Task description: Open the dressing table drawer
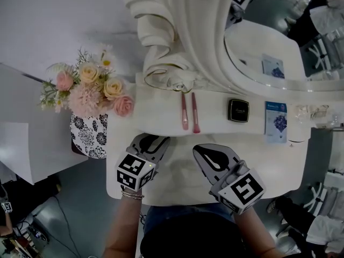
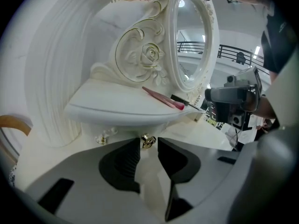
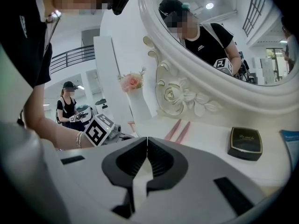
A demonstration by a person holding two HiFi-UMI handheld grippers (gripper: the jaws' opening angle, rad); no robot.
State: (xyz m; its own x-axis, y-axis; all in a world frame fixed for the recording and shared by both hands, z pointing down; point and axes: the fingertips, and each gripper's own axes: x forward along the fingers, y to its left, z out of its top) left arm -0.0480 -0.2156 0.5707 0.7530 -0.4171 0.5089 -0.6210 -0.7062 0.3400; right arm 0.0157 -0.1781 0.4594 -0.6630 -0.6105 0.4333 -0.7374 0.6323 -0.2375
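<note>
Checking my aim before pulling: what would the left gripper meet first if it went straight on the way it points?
Most likely the gold drawer knob, just ahead of the open left gripper; how far ahead is unclear.

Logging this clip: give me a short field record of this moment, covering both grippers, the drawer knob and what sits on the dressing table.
left gripper: jaws apart, empty, aimed at the knob
right gripper: jaws together, nothing between them
drawer knob: gold, just ahead of the left jaws' tips, not gripped
drawer: looks shut
laid out: two pink sticks, black compact, blue card
bouquet: in a patterned vase, at the left in the head view
mirror: oval, white carved frame
</note>
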